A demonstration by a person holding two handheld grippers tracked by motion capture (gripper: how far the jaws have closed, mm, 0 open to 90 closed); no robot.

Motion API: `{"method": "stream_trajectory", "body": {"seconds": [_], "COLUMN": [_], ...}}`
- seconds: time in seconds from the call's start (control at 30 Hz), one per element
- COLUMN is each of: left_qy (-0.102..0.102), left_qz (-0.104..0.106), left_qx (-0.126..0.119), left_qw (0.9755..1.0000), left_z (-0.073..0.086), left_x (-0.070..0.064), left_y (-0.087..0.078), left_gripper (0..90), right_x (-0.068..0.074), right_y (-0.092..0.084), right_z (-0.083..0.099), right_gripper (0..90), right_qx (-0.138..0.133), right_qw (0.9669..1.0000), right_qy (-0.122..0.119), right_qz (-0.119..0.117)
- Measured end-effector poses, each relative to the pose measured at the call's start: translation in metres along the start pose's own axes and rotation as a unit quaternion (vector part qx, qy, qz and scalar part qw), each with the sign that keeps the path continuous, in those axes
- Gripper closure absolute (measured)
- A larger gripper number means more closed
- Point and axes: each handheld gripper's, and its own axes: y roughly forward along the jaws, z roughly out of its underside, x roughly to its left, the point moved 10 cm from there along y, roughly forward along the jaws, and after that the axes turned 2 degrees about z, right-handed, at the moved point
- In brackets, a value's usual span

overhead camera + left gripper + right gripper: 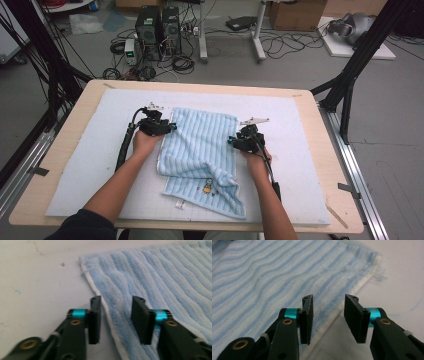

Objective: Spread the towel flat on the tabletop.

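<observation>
My left gripper (116,317) and right gripper (328,316) both gape half-wide, gripping nothing — each straddles a side hem of the striped towel (202,150); it lies half-folded on the white mat (90,165), ready for pinching.

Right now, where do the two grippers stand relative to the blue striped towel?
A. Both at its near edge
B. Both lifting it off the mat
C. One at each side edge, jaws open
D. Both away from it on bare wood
C: the left gripper and right gripper flank the towel, whose side edges lie between parted jaws in both gripper views.
</observation>
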Motion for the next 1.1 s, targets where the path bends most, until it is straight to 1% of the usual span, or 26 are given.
{"method": "stream_trajectory", "body": {"seconds": [0.03, 0.07, 0.1, 0.13, 0.17, 0.2, 0.23, 0.3, 0.33, 0.37, 0.4, 0.43, 0.47, 0.53, 0.57, 0.6, 0.63, 0.67, 0.7, 0.73, 0.77, 0.8, 0.93, 0.97, 1.03, 1.1], "left_qy": [0.003, 0.012, 0.023, 0.036, 0.041, 0.045, 0.045, 0.052, 0.041, 0.041, 0.037, 0.037, 0.032, 0.028, 0.028, 0.028, 0.031, 0.031, 0.022, 0.015, 0.015, 0.006, -0.001, 0.0, -0.004, -0.001], "left_qz": [0.005, 0.011, 0.014, 0.012, 0.011, 0.02, 0.024, 0.023, 0.02, 0.02, 0.013, 0.013, 0.004, -0.006, -0.006, -0.015, -0.021, -0.021, -0.023, -0.02, -0.02, -0.008, 0.007, 0.007, 0.018, 0.033], "left_qx": [0.002, 0.004, 0.002, 0.0, -0.001, 0.001, 0.003, -0.003, -0.004, -0.004, -0.008, -0.008, -0.014, -0.016, -0.016, -0.012, -0.018, -0.018, -0.026, -0.027, -0.027, -0.015, -0.028, -0.027, -0.02, -0.019], "left_qw": [1.0, 0.9999, 0.9996, 0.9993, 0.9991, 0.9988, 0.9987, 0.9984, 0.9989, 0.9989, 0.9992, 0.9992, 0.9994, 0.9995, 0.9995, 0.9994, 0.9992, 0.9992, 0.9992, 0.9993, 0.9993, 0.9998, 0.9996, 0.9996, 0.9996, 0.9993], "left_z": [0.002, 0.005, 0.007, 0.01, 0.012, 0.013, 0.013, 0.01, 0.009, 0.009, 0.004, 0.004, -0.004, -0.01, -0.01, -0.015, -0.019, -0.019, -0.022, -0.021, -0.021, -0.017, -0.012, -0.009, -0.003, 0.004], "left_x": [-0.001, -0.003, -0.005, -0.006, -0.007, -0.008, -0.009, -0.01, -0.007, -0.007, -0.003, -0.003, 0.002, 0.006, 0.006, 0.009, 0.011, 0.011, 0.011, 0.01, 0.01, 0.009, 0.004, 0.003, -0.001, -0.008], "left_y": [-0.002, -0.004, -0.006, -0.009, -0.01, -0.011, -0.01, -0.008, -0.006, -0.006, -0.003, -0.003, 0.004, 0.011, 0.011, 0.018, 0.02, 0.02, 0.021, 0.021, 0.021, 0.018, 0.003, -0.001, -0.008, -0.016], "left_gripper": [57.0, 60.0, 64.5, 66.7, 74.0, 81.5, 85.8, 87.0, 87.1, 87.1, 87.1, 87.1, 87.0, 87.0, 87.0, 87.0, 87.0, 86.7, 85.8, 82.0, 73.1, 64.7, 56.9, 56.2, 53.2, 52.8], "right_x": [0.0, 0.001, 0.004, 0.007, 0.009, 0.009, 0.008, 0.002, 0.0, 0.0, -0.01, -0.01, -0.018, -0.025, -0.025, -0.03, -0.032, -0.035, -0.036, -0.036, -0.036, -0.034, -0.029, -0.028, -0.022, -0.017], "right_y": [0.001, 0.0, 0.0, 0.001, 0.002, 0.002, 0.003, 0.008, 0.01, 0.01, 0.016, 0.016, 0.022, 0.028, 0.028, 0.034, 0.036, 0.038, 0.04, 0.04, 0.04, 0.039, 0.024, 0.02, 0.011, 0.003], "right_z": [0.0, 0.0, 0.0, 0.0, -0.001, -0.002, -0.003, -0.009, -0.011, -0.011, -0.017, -0.017, -0.023, -0.028, -0.028, -0.034, -0.036, -0.039, -0.04, -0.04, -0.04, -0.04, -0.041, -0.041, -0.038, -0.033], "right_gripper": [62.9, 73.0, 81.3, 84.6, 85.9, 86.2, 86.3, 86.3, 86.3, 86.3, 86.3, 86.3, 86.3, 86.3, 86.3, 86.3, 86.2, 86.1, 85.5, 83.8, 80.4, 76.8, 72.1, 70.7, 67.0, 65.1], "right_qx": [0.001, 0.004, 0.006, 0.008, 0.011, 0.012, 0.014, 0.012, 0.012, 0.012, 0.003, 0.003, -0.006, -0.01, -0.01, -0.011, -0.01, -0.017, -0.017, -0.016, -0.02, -0.021, -0.035, -0.038, -0.036, -0.032], "right_qw": [0.9999, 0.9997, 0.9997, 0.9993, 0.9986, 0.9982, 0.9981, 0.998, 0.9981, 0.9981, 0.998, 0.998, 0.9981, 0.9978, 0.9978, 0.9966, 0.9962, 0.9953, 0.9955, 0.9956, 0.9955, 0.9961, 0.9971, 0.9974, 0.9986, 0.9991], "right_qy": [-0.01, -0.019, -0.025, -0.036, -0.051, -0.059, -0.059, -0.057, -0.054, -0.054, -0.048, -0.048, -0.034, -0.02, -0.02, -0.016, -0.016, -0.015, -0.006, -0.001, 0.003, 0.006, -0.005, -0.004, -0.005, -0.011], "right_qz": [0.008, 0.013, -0.002, -0.004, 0.002, 0.005, 0.008, 0.024, 0.027, 0.027, 0.042, 0.042, 0.052, 0.063, 0.063, 0.079, 0.085, 0.094, 0.093, 0.092, 0.092, 0.085, 0.068, 0.061, 0.039, 0.026]}}
